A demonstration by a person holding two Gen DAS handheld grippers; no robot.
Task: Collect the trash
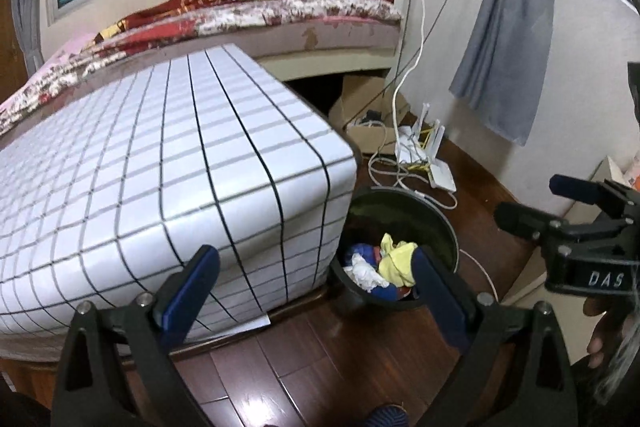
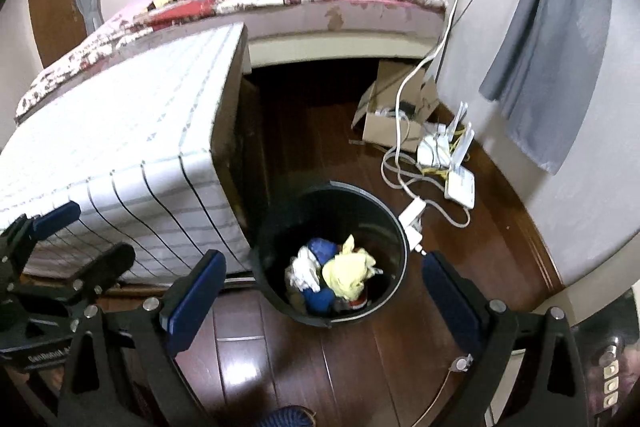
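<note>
Beside the checked mattress (image 1: 160, 187), in the left wrist view, the left gripper (image 1: 316, 287) hangs with jaws wide apart and nothing between them; the black bin (image 1: 440, 223) stands on the wooden floor (image 1: 320, 355) at about four o'clock from the mattress corner, with crumpled trash (image 1: 390, 261) inside. The right gripper (image 1: 524, 203) shows at three o'clock, also parted. In the right wrist view, the right gripper (image 2: 320, 283) hovers spread and empty above the bin (image 2: 280, 223), yellow, white and blue trash (image 2: 344, 273) lying at its bottom. Judging by this, a drop looks finished; the next move likely calls for finding another scrap, though none is plainly visible.
</note>
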